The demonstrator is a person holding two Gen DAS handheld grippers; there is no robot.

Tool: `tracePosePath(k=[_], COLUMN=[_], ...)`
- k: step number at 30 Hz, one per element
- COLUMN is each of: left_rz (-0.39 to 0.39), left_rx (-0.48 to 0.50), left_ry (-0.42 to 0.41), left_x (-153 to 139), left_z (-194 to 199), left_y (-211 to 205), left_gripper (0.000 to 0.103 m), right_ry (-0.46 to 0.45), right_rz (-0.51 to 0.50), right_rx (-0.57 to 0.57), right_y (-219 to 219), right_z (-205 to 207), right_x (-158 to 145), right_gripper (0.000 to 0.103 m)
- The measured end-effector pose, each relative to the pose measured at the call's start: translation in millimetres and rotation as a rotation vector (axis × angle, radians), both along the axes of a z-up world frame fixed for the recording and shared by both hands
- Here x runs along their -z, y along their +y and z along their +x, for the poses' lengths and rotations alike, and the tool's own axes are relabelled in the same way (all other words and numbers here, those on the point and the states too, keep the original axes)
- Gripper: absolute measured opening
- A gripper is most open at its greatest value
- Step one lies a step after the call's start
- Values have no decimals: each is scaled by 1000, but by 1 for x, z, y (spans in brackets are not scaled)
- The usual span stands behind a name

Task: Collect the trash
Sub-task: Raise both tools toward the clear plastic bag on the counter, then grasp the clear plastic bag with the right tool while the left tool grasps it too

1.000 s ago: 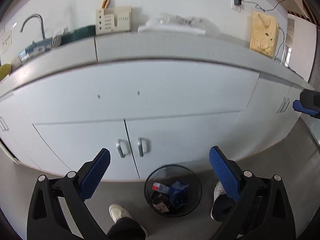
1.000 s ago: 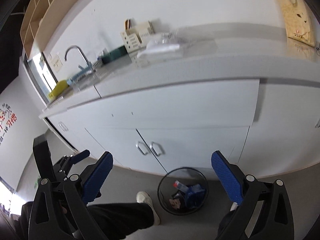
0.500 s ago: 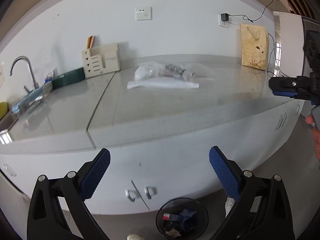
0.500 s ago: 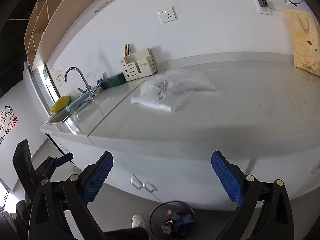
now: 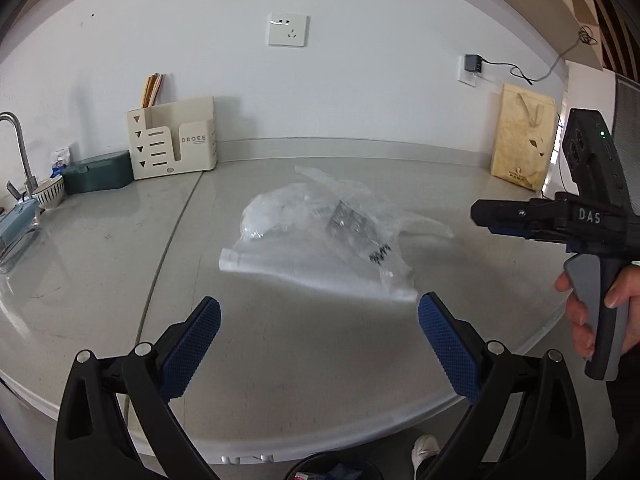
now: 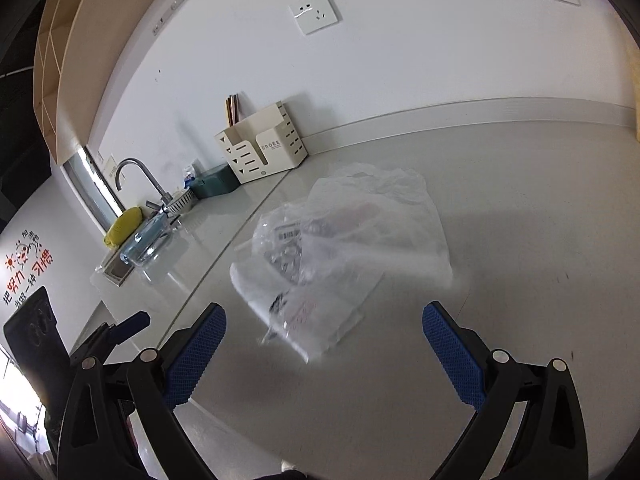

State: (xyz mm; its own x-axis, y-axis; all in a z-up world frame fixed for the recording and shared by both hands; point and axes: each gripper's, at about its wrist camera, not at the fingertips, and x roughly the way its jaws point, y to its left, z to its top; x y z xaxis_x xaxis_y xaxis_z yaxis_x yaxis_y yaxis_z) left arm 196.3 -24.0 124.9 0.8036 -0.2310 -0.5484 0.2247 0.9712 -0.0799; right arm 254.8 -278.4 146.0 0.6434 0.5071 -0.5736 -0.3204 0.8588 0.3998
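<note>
Near the middle of the grey worktop (image 5: pixel 280 344) lies a heap of crumpled clear plastic bags (image 5: pixel 320 236), some with printed labels and small dark parts inside. Its long axis runs roughly left to right across the left wrist view, slanting away in the right wrist view. The heap sits straight ahead of both claws, apart from each. The left claw (image 5: pixel 319 344) gapes wide and empty, its blue pads flanking the heap's near edge. The right claw (image 6: pixel 324 344) is equally wide and empty, and seems nearer, the plastic's near corner lying just between its pads. A cream organiser (image 5: pixel 172 140) stands well behind, against the wall.
</note>
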Motion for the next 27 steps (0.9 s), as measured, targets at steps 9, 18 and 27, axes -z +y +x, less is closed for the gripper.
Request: tracePosePath(k=[9,18,27], left_rz=[-126,-134,-147], left_rx=[-27,-8,67], left_ry=[116,158,148], left_x=[15,30,31], left_z=[76,112,131], left_y=[6,0,-17], left_gripper=[99,98,94], right_ry=[49,115,157], right_rz=[-130,-227,-119], right_rx=[-119,-212,-257], right_y=[34,67,39], right_z=[79,123,125], right_x=[10,37,44], right_gripper=[99,77,16])
